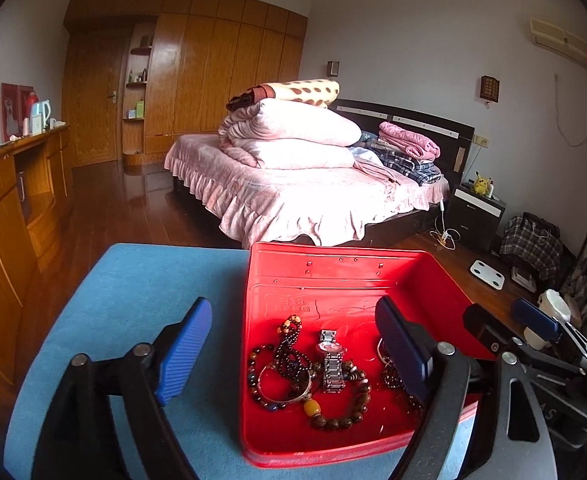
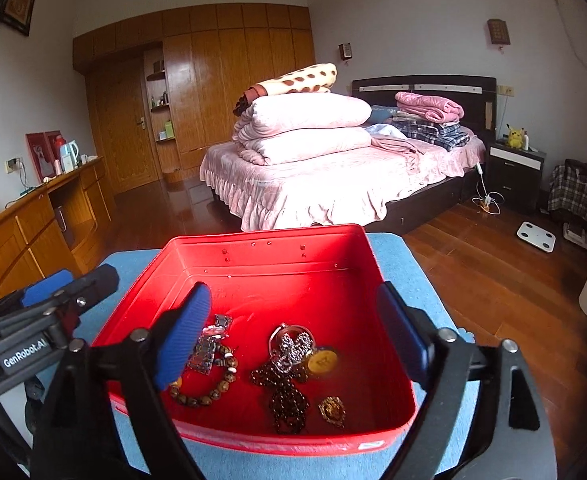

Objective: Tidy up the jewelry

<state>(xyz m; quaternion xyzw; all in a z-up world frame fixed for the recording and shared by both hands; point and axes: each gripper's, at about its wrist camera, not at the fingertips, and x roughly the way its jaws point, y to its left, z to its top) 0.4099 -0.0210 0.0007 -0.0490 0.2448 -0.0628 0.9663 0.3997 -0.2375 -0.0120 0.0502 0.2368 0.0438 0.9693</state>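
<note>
Both of my tools stand wide open and hold nothing: left hand-held gripper (image 1: 293, 350), right hand-held gripper (image 2: 293, 336). Jewelry (image 2: 289, 372) lies heaped in the red tray (image 2: 261, 240), lower centre of frame, on the blue tabletop (image 1: 153, 280), gathered for sorting, I judge.

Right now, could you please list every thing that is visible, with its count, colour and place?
shallow red metal box: one, red, on the blue cloth.
blue cloth surface: one, blue, under the box.
silver metal wristwatch: one, silver, inside the box.
brown beaded bracelets: several, brown and amber, inside the box.
dark beaded necklace: one, dark brown, inside the box.
gold pendant: one, gold, box's near right part.
pink bed: one, behind the box.
wooden wardrobe: one, brown, far wall.
left gripper: black, blue pads, jaws open, nothing held.
right gripper: same colours, jaws open, nothing held.
</note>
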